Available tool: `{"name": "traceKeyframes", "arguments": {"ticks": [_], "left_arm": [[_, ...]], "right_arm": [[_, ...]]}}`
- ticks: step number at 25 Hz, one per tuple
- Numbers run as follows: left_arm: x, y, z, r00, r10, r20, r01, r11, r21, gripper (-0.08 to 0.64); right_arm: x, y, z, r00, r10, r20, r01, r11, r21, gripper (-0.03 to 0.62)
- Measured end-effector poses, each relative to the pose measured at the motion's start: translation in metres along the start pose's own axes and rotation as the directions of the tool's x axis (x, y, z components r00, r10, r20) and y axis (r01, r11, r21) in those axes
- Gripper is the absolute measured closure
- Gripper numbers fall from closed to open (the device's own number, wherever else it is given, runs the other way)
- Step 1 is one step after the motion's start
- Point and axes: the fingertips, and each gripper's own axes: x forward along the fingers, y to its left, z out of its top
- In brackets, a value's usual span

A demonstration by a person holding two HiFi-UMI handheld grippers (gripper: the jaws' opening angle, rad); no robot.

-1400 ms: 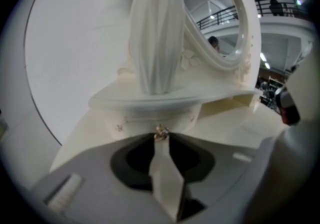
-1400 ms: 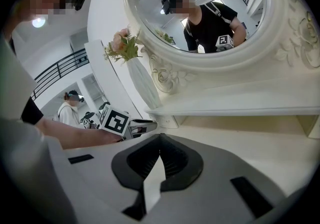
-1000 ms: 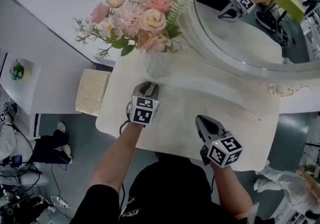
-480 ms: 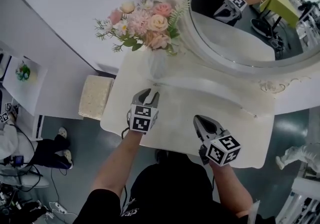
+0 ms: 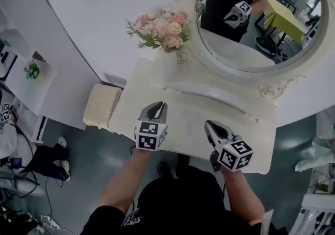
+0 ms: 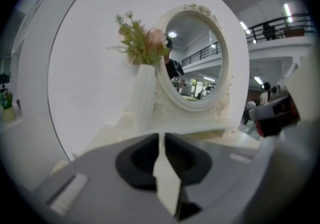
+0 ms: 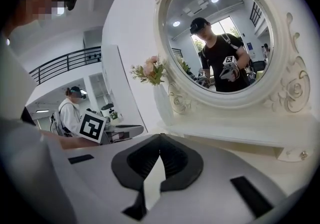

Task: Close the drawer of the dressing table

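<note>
The white dressing table (image 5: 191, 116) has a low raised shelf (image 5: 209, 91) under its oval mirror (image 5: 246, 24). From above I see no drawer front jutting past the table's front edge. My left gripper (image 5: 158, 105) hovers over the front left of the tabletop. Its jaws (image 6: 162, 138) are closing to a thin slit with nothing between them. My right gripper (image 5: 211, 124) hangs over the front right part, tips touching (image 7: 160, 137) and empty. Both point toward the mirror.
A vase of pink flowers (image 5: 162, 30) stands at the table's back left beside the mirror frame. A beige cushioned stool (image 5: 99, 105) sits on the floor left of the table. A white curved wall (image 5: 104, 14) rises behind. The mirror reflects a person holding a gripper (image 5: 235, 14).
Both grippers have risen and drawn back toward the table's front edge. The head view now takes in more of the mirror and wall. The left jaws have narrowed.
</note>
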Motion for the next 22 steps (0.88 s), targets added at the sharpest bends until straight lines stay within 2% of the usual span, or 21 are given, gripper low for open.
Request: {"name": "traceKeyframes", "arguments": {"ticks": [7,14,22], "left_arm": [[-0.044,-0.023,0.015,1.000,0.008,0.001,-0.008,0.999,0.046,0.523],[-0.053,-0.057,0.040,0.998,0.042,0.049,-0.041,0.999,-0.027,0.526],[-0.065,-0.097,0.067,0.989,0.093,0.115,-0.084,0.993,-0.080,0.528]], "right_arm": [[-0.020,-0.011,0.013,0.999,0.023,0.034,-0.022,1.000,-0.008,0.597],[-0.049,-0.033,0.031,0.992,0.101,0.070,-0.099,0.995,-0.032,0.597],[-0.094,-0.078,0.055,0.985,0.110,0.130,-0.104,0.993,-0.048,0.597]]}}
